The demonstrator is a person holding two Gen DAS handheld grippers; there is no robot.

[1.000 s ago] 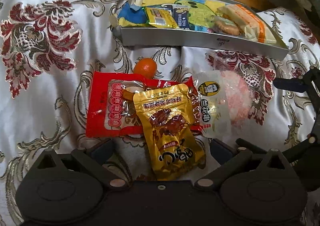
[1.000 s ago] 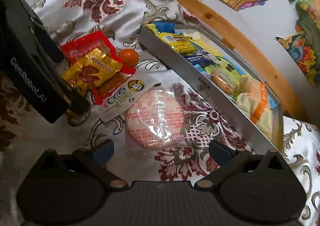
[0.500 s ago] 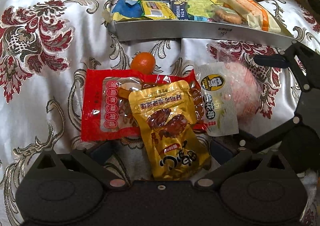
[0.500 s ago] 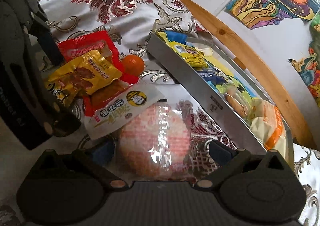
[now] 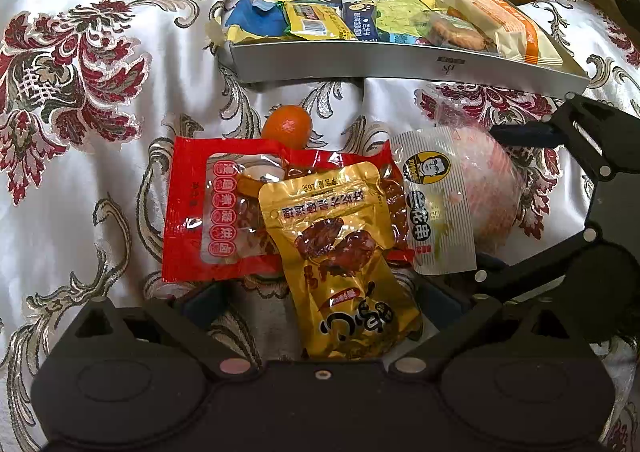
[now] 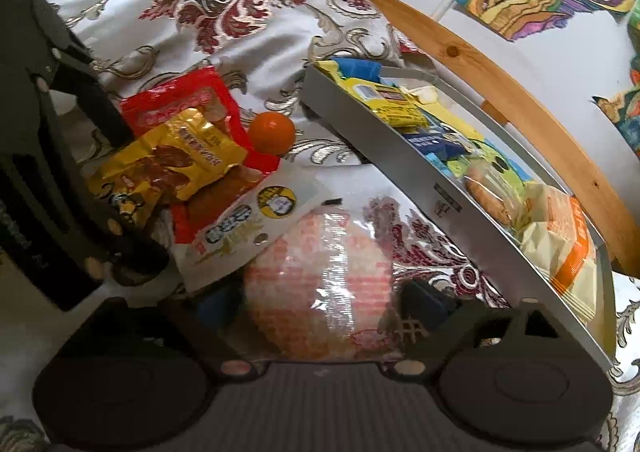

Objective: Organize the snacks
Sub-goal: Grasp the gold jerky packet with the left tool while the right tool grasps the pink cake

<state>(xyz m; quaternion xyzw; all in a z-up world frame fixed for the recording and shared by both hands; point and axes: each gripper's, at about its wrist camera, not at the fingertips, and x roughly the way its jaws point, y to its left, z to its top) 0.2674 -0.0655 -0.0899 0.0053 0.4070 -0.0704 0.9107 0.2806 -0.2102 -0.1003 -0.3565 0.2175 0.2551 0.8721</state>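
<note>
Snacks lie in a loose heap on a glossy white damask cloth (image 5: 80, 156) woven with dark red flowers and grey scrolls. Left gripper (image 5: 324, 300) sits low over the cloth, its fingers spread wide to either side of a crinkled gold foil pouch (image 5: 340, 252), not pressing it. The pouch overlaps a flat red packet (image 5: 200, 212) with a clear window. A small round orange fruit (image 5: 287, 125) rests at the red packet's far edge.

Right gripper (image 6: 320, 304) comes in from the right, fingers also spread, bracketing a round pink-and-white cake in clear film (image 6: 320, 276); whether the pads touch the film is hard to tell. A white sachet (image 6: 244, 228) with a yellow cartoon badge lies partly over the cake.

Beyond the heap stands a shallow grey tray (image 5: 400, 64), holding yellow, blue and orange-striped wrappers and a biscuit. Behind it runs a pale wooden rail (image 6: 500, 80). The right-wrist view is slightly blurred, and the gripper bodies hide the near cloth.
</note>
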